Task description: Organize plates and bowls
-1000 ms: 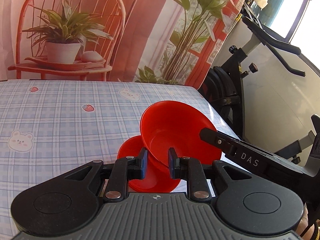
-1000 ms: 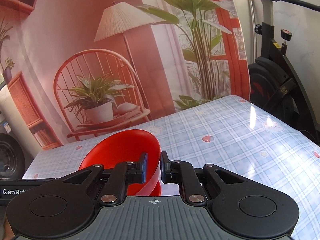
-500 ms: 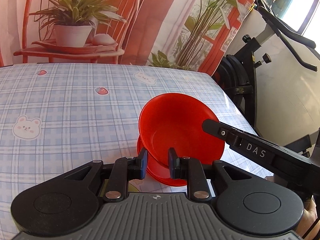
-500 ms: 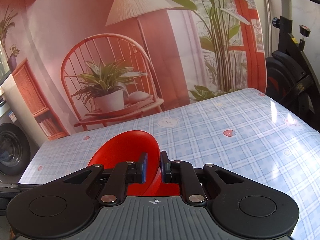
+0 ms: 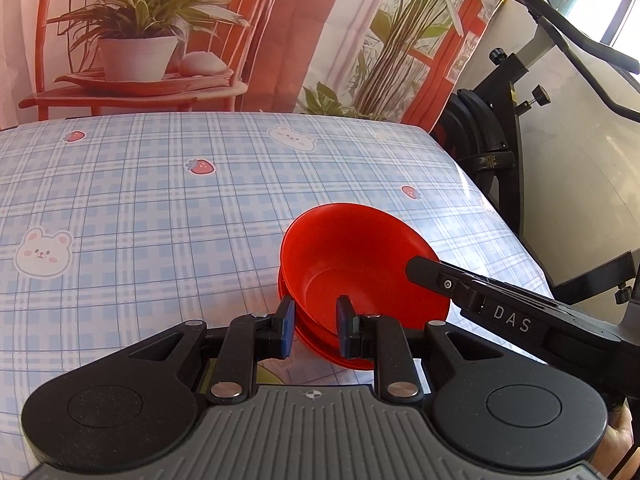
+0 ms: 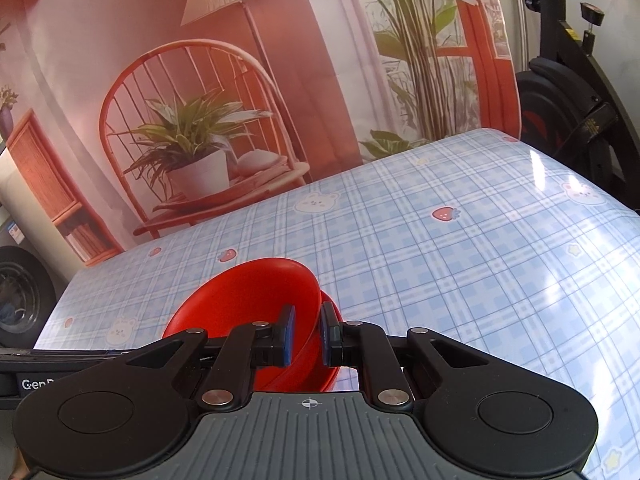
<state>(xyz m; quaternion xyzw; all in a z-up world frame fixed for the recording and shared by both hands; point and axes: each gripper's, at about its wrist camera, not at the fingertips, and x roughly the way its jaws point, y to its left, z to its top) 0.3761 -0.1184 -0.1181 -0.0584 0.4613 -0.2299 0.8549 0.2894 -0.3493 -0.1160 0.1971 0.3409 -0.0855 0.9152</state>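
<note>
A red bowl (image 5: 352,264) hangs slightly tilted just over a red plate (image 5: 320,350) near the right edge of the table. My left gripper (image 5: 316,328) is shut on the bowl's near wall. A finger (image 5: 428,274) of the right gripper reaches in from the right onto the bowl's rim. In the right wrist view my right gripper (image 6: 308,336) is shut on the rim of the red bowl (image 6: 248,300), and an edge of the red plate (image 6: 332,376) shows beneath it. Whether bowl and plate touch I cannot tell.
The table (image 5: 160,220) wears a blue checked cloth with bear and strawberry prints. A printed backdrop (image 5: 200,40) of a chair and plants hangs behind it. A black exercise bike (image 5: 500,132) stands past the right edge, and a tyre (image 6: 20,296) sits at the far left.
Both grippers have sunk with the bowl, which now sits lower over the plate and covers most of it. Both grips are unchanged.
</note>
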